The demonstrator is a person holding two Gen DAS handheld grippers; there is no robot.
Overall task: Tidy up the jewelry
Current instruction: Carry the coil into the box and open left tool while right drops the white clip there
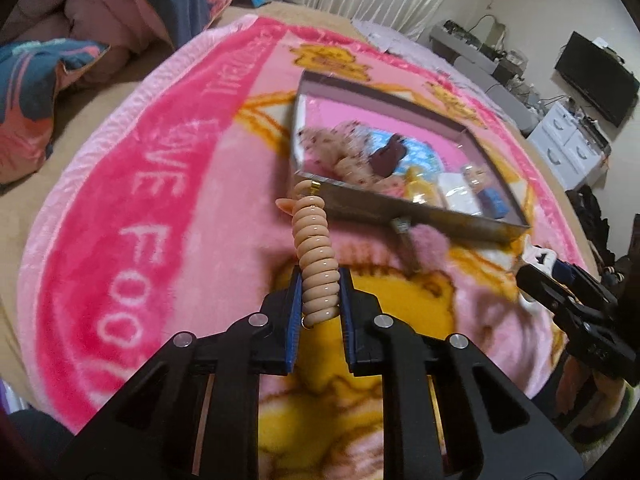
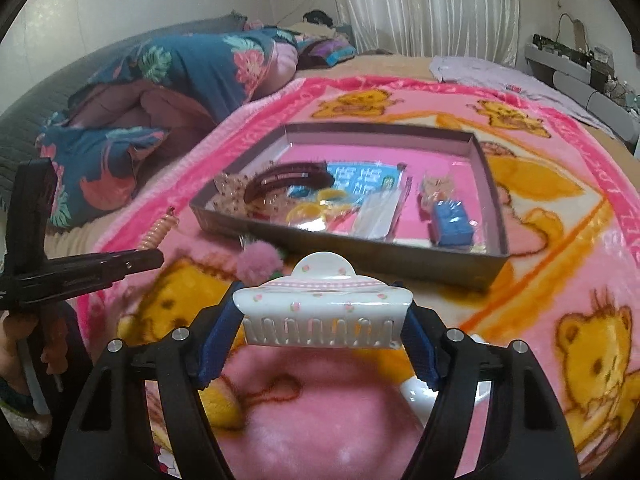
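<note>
My left gripper [image 1: 319, 280] is shut on a beige spiral hair tie [image 1: 314, 248] that sticks up and forward, just short of the near left corner of the open box [image 1: 420, 212]. My right gripper [image 2: 322, 320] is shut on a white hair claw clip [image 2: 322, 308] with small pink flowers, held above the blanket in front of the box [image 2: 352, 242]. The box holds a dark headband [image 2: 288, 178], a blue packet [image 2: 362, 178], a blue block [image 2: 452, 226] and other small items. The hair tie [image 2: 158, 232] and the left gripper [image 2: 132, 262] also show in the right wrist view.
A pink pompom accessory [image 2: 258, 264] lies on the pink bear blanket [image 2: 540, 240] just before the box's near wall. Folded quilts [image 2: 160, 92] are piled at the left. A TV and drawers [image 1: 576, 136] stand off the bed at the right.
</note>
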